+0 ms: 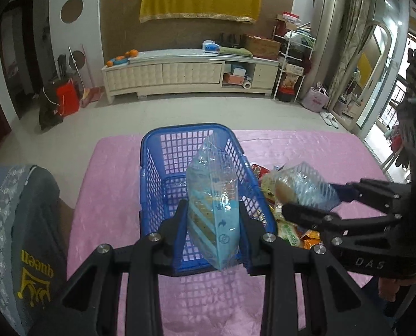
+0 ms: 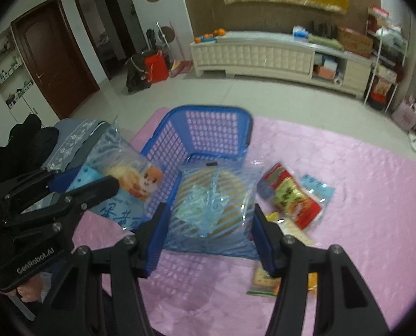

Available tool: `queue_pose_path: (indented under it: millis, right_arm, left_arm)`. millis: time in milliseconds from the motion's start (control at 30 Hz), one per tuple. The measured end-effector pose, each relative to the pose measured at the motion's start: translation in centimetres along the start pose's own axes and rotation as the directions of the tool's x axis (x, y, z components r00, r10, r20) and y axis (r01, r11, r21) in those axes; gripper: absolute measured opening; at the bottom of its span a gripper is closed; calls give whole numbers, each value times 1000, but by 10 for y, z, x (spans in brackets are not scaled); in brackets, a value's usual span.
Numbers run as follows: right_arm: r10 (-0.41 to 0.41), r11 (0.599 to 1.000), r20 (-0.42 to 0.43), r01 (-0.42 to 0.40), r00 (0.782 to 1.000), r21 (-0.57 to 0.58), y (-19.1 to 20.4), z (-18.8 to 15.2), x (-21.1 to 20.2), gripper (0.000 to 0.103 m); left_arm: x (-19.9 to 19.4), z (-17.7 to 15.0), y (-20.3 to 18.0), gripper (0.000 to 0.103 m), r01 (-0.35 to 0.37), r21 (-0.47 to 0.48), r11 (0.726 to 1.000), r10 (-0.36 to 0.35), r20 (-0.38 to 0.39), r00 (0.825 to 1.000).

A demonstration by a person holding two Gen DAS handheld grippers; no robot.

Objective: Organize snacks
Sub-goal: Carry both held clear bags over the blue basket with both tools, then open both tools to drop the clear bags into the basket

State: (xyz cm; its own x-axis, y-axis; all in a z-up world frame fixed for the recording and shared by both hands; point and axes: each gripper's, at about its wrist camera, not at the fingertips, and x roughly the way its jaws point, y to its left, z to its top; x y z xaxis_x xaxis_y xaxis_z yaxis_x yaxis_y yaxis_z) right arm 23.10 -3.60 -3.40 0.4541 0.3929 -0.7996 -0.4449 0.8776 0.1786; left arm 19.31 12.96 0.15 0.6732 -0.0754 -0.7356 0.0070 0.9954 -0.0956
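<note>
The left gripper fingers clamp an upright blue snack bag, long axis vertical, before the blue basket. The right gripper fingers pinch a striped bread packet; loose snacks lie right, on the pink counter.

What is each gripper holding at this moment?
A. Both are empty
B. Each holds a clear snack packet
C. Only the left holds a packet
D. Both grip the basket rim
B: the left gripper clamps a blue-printed packet, and the right gripper clamps a striped packet, near the blue basket.

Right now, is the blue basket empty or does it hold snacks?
Empty: bare mesh floor shows inside the basket; both packets are in the claws.
</note>
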Motion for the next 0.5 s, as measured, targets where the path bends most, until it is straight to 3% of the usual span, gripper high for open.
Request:
queue_pose_path:
  millis: [500]
  right_arm:
    - [-34, 997, -108, 26, 994, -73, 27, 3, 58, 62]
  left_arm:
    - [58, -15, 39, 30, -32, -63, 997, 26, -106, 994]
